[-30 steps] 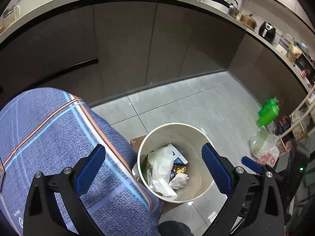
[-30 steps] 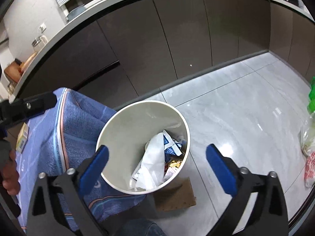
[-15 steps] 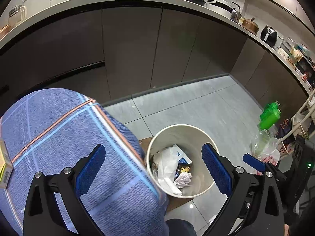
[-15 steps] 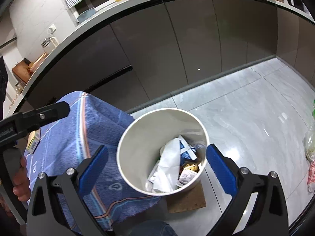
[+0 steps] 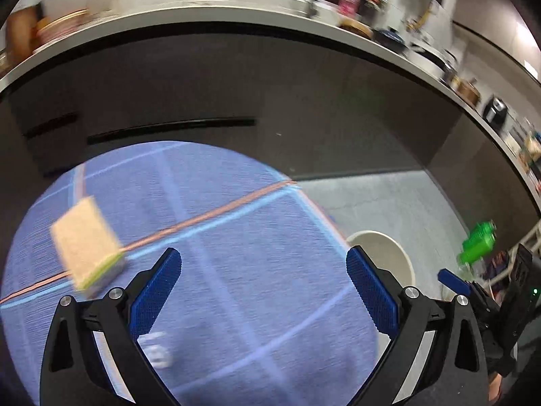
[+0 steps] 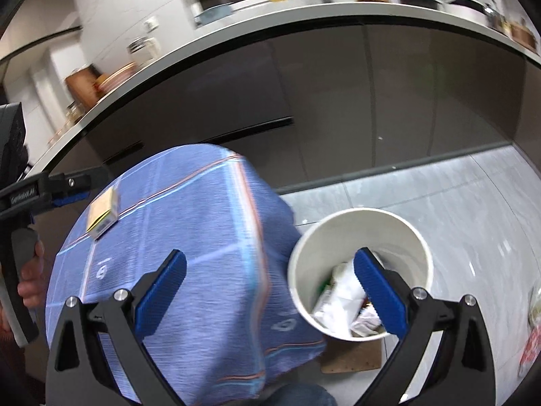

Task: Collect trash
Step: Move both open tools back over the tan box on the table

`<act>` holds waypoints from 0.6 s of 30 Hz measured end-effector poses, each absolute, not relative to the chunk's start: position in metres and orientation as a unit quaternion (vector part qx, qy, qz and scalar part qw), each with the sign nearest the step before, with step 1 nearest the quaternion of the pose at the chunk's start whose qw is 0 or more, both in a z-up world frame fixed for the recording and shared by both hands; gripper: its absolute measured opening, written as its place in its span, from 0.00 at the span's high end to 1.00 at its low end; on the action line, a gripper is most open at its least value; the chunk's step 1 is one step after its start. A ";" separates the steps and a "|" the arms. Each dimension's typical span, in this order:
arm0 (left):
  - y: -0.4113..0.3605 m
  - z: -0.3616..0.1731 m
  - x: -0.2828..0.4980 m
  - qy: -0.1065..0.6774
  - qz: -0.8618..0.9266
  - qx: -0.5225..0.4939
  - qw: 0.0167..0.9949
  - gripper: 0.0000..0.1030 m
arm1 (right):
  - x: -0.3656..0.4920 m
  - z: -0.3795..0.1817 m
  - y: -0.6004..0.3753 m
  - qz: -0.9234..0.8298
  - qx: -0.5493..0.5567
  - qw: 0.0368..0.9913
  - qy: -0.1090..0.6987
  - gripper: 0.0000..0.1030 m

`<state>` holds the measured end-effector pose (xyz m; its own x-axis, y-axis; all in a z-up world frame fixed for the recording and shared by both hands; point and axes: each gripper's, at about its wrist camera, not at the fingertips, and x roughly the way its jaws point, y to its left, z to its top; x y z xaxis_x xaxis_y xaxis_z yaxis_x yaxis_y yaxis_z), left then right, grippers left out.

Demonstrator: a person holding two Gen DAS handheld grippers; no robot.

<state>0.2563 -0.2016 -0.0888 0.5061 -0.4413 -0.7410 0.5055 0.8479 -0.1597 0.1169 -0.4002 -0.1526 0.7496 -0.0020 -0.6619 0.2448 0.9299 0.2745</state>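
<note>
A small tan and yellow box [image 5: 86, 243] lies on the blue checked tablecloth [image 5: 236, 237]; it also shows in the right wrist view [image 6: 103, 211] at the table's far left. A white trash bin [image 6: 361, 237] stands on the floor right of the table, holding crumpled white plastic and wrappers [image 6: 341, 304]; only its rim [image 5: 389, 240] shows in the left wrist view. My left gripper [image 5: 263, 291] is open and empty above the tablecloth, right of the box. My right gripper [image 6: 270, 297] is open and empty over the table's edge and the bin.
Dark cabinets [image 6: 338, 101] under a cluttered counter [image 6: 304, 3] run behind the table. A piece of cardboard [image 6: 351, 355] lies under the bin. A green bottle [image 5: 476, 240] and bags stand at the right on the grey tiled floor [image 6: 473, 203].
Both grippers have swung left, away from the bin and over the table. The box has come into view. Both stay open and empty.
</note>
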 end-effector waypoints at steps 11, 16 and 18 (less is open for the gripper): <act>-0.046 -0.083 0.297 0.433 -0.187 -0.035 0.881 0.08 | 0.170 -0.129 -0.278 0.056 0.088 0.922 0.373 0.03; 0.006 -0.088 0.327 0.447 -0.184 -0.076 0.872 0.08 | 0.198 -0.124 -0.231 0.091 0.057 0.918 0.381 0.03; 0.016 -0.091 0.339 0.448 -0.189 -0.082 0.870 0.08 | 0.212 -0.125 -0.216 0.101 0.053 0.915 0.388 0.03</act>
<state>0.3392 0.0161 -0.0905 0.5270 -0.4032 -0.7481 0.2558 0.9147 -0.3129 0.2123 -0.2161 -0.1246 0.6787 0.2254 -0.6989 -0.1437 0.9741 0.1747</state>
